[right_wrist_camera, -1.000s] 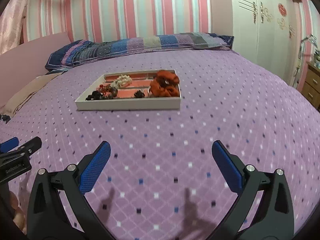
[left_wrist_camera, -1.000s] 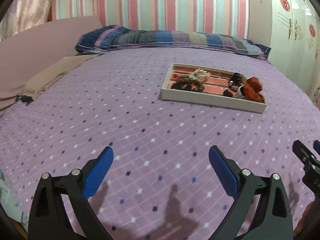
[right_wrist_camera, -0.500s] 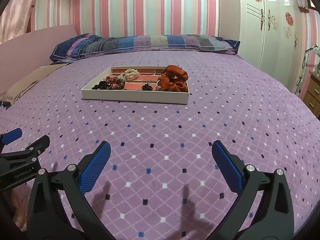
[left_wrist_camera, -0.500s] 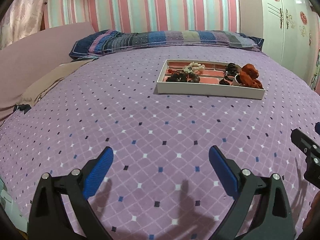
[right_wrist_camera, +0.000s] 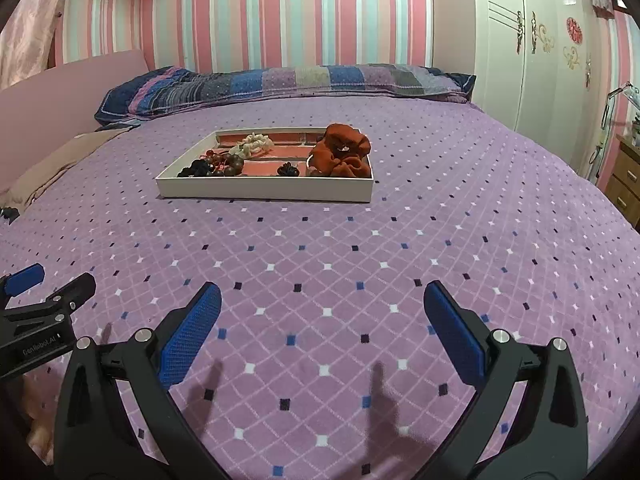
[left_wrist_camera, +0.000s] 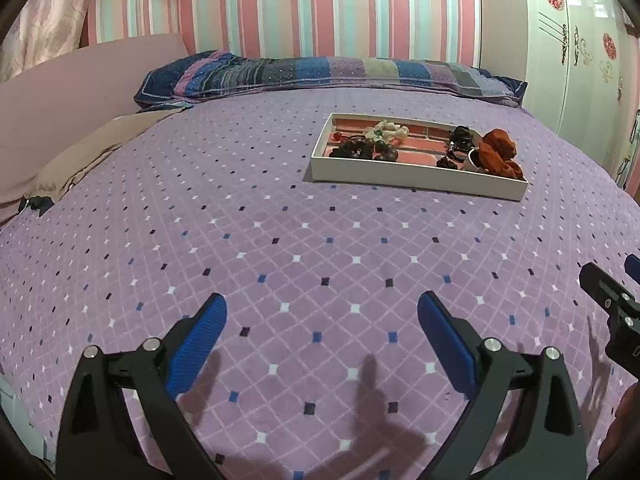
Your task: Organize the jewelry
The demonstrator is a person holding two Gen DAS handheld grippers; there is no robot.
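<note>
Well apart from white tray (right_wrist_camera: 264, 191), both tongs (left_wrist_camera: 322, 316) (right_wrist_camera: 322, 304) agape, bedspread (right_wrist_camera: 440, 220) between.

Soft matt cloth bedspread (left_wrist_camera: 280, 240)

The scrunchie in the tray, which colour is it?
The scrunchie is rust orange, clearest in the right wrist view.

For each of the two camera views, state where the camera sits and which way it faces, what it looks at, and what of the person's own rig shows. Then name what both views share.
Left wrist: on the left gripper, facing across the bed to the tray; its open fingers show, right gripper's tip at right edge.
Right wrist: on the right gripper, same heading; open fingers, left gripper at left edge.
Shared: tray, orange scrunchie, pillow.
</note>
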